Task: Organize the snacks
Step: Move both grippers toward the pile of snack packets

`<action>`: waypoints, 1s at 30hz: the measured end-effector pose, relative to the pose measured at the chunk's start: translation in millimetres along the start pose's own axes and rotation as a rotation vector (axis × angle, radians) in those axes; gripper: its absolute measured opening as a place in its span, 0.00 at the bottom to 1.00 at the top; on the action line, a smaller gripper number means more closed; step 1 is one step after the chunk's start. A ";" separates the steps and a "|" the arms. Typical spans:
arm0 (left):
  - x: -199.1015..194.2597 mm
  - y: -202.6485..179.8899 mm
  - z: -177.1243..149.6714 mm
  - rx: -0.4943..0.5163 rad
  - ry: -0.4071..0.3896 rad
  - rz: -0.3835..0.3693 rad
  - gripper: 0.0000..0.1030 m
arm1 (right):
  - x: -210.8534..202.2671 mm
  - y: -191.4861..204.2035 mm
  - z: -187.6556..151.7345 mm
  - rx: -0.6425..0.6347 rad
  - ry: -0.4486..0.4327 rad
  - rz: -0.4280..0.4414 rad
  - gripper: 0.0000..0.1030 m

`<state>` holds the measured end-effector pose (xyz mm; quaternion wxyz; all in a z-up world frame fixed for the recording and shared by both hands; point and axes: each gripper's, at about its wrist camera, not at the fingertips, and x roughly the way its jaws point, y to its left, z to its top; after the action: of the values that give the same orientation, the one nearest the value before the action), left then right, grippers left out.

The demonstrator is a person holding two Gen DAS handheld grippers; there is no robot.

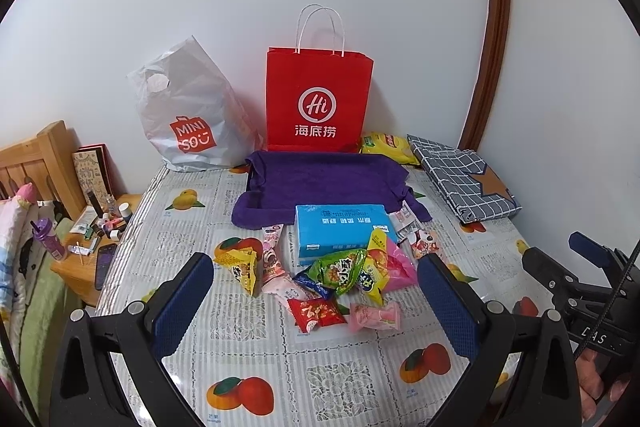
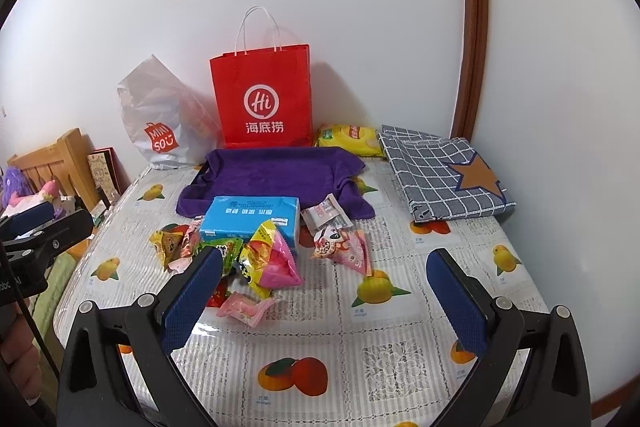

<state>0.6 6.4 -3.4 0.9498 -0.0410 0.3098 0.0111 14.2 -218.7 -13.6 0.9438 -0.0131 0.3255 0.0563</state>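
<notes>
White walls back a table covered in a glossy fruit-print tablecloth [image 1: 192, 311], and that's my whole workspace. Along the far edge against the wall I've got a red paper shopping bag with white rope handles [image 1: 318, 99] standing upright, a white plastic Miniso bag [image 1: 188, 115] slumped to its left, and a yellow chip bag [image 1: 386, 147] lying to its right. Over in the far right corner sits a folded grey checked cloth with a brown star [image 1: 464, 179]. Just in front of the red bag is a tray draped in a purple towel [image 1: 320, 183], with a light blue tissue pack [image 1: 340, 231] touching its near edge. My snacks are a loose pile of small colourful packets [image 1: 340, 275] mid-table, right in front of the tissue pack, plus a pink triangular packet with a cartoon face [image 2: 344, 247] lying a bit apart on the right. My left gripper [image 1: 316, 303] hovers spread wide over the pile, holding nothing. My right gripper [image 2: 324, 299] is spread wide too, empty, with its left finger [image 2: 192, 299] in front of the pile's near side.
</notes>
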 end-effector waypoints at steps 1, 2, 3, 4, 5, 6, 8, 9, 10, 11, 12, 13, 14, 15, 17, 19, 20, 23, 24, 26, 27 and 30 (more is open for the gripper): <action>-0.1 -1.8 -2.0 0.003 -0.001 0.002 0.99 | 0.4 0.7 -0.5 -0.002 0.003 0.000 0.98; -0.3 -2.3 -2.1 0.006 -0.002 0.003 0.99 | 0.4 1.1 -1.2 -0.004 0.003 -0.002 0.98; -0.4 -3.0 -2.5 0.008 -0.004 0.003 0.99 | 0.3 1.4 -1.5 -0.005 0.002 -0.005 0.98; -0.3 -3.3 -2.9 0.008 -0.004 0.004 1.00 | 0.3 1.8 -1.5 -0.006 0.001 -0.004 0.98; -0.2 -3.3 -3.0 0.008 -0.003 0.005 1.00 | 0.3 2.4 -1.2 -0.005 0.000 -0.001 0.98; -0.7 -3.3 -3.5 0.008 -0.004 0.005 1.00 | 0.4 2.2 -1.0 -0.004 0.000 0.000 0.98; -0.6 -3.2 -3.6 0.007 -0.003 0.006 1.00 | 0.0 2.7 -1.3 -0.006 -0.003 0.001 0.98; -0.5 -3.6 -3.5 0.007 -0.002 0.007 1.00 | -0.4 2.9 -1.2 -0.006 -0.004 0.001 0.98; -0.6 -3.8 -3.8 0.007 -0.002 0.008 1.00 | -0.7 3.0 -1.1 -0.006 -0.006 0.004 0.98; -0.8 -4.1 -3.7 0.008 -0.002 0.009 1.00 | -1.3 3.0 -1.5 -0.005 -0.006 0.005 0.98; -0.8 -3.9 -3.5 0.008 -0.002 0.010 1.00 | -1.7 2.7 -1.6 -0.004 -0.007 0.007 0.98; -0.7 -3.8 -3.5 0.009 -0.003 0.010 1.00 | -1.8 2.7 -1.6 -0.004 -0.007 0.007 0.98; -0.8 -3.6 -3.3 0.009 -0.003 0.009 1.00 | -2.0 3.2 -1.8 -0.006 -0.007 0.007 0.98; -0.6 -3.6 -3.5 0.008 -0.003 0.010 1.00 | -2.2 3.1 -2.2 -0.007 -0.008 0.007 0.98; -0.8 -3.8 -3.2 0.009 -0.004 0.010 1.00 | -3.2 3.8 -2.4 -0.009 -0.010 0.006 0.98; -1.5 -3.4 -3.1 0.008 -0.005 0.010 1.00 | -3.9 3.9 -2.6 -0.009 -0.011 0.009 0.98; -1.6 -3.4 -3.3 0.009 -0.006 0.009 0.99 | -4.3 4.2 -2.4 -0.009 -0.011 0.009 0.98; -2.0 -2.7 -3.0 0.009 -0.007 0.010 1.00 | -4.9 3.9 -2.5 -0.011 -0.015 0.008 0.98; -2.0 -2.2 -2.9 0.009 -0.007 0.010 1.00 | -5.4 4.0 -2.4 -0.011 -0.016 0.010 0.98; -2.2 -2.2 -3.2 0.009 -0.007 0.010 1.00 | -5.7 5.2 -1.9 -0.012 -0.016 0.012 0.98; -2.3 -1.8 -3.0 0.008 -0.007 0.011 1.00 | -5.9 5.5 -1.9 -0.013 -0.016 0.012 0.98; -2.9 -0.1 -2.8 0.005 -0.004 0.012 1.00 | -6.4 6.0 -1.3 -0.018 -0.017 0.013 0.98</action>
<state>-3.3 6.1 -3.9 0.9505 -0.0368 0.3082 0.0158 7.7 -213.4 -10.7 0.9460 -0.0188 0.3170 0.0657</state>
